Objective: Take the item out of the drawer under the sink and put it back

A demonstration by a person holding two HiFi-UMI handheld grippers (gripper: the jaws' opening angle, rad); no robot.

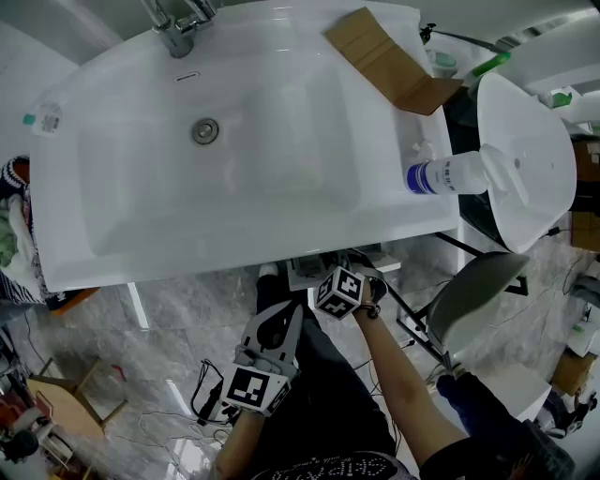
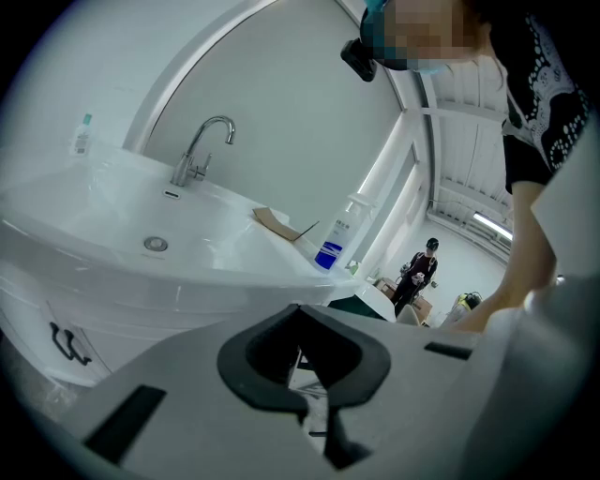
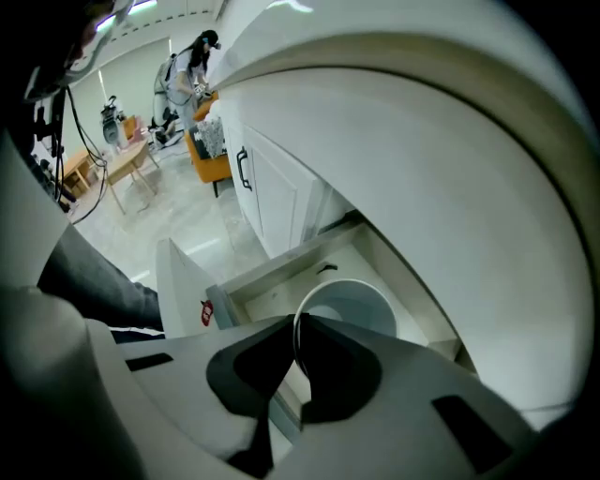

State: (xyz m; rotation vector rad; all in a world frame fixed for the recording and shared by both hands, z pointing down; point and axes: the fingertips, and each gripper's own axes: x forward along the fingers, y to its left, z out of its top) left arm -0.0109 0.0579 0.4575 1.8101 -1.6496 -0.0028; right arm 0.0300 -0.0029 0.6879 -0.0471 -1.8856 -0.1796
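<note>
The drawer [image 3: 272, 281] under the white sink [image 1: 234, 141] stands pulled out, and a white bowl [image 3: 361, 305] sits inside it. My right gripper [image 3: 296, 361] points steeply down into the drawer, its jaws shut on the bowl's near rim. In the head view this gripper [image 1: 361, 272] reaches under the sink's front edge, so its tips and the bowl are hidden there. My left gripper [image 1: 272, 323] hovers lower left of it, in front of the sink, shut with nothing in it. The left gripper [image 2: 309, 394] looks up along the sink front.
A tap [image 1: 178, 23] stands at the sink's back. A cardboard piece [image 1: 389, 58] and a lying blue-labelled bottle [image 1: 450, 175] rest on its right rim. A white round top [image 1: 525, 159] and a grey chair [image 1: 473, 291] stand to the right. The drawer's front panel [image 3: 183, 291] carries a red sticker.
</note>
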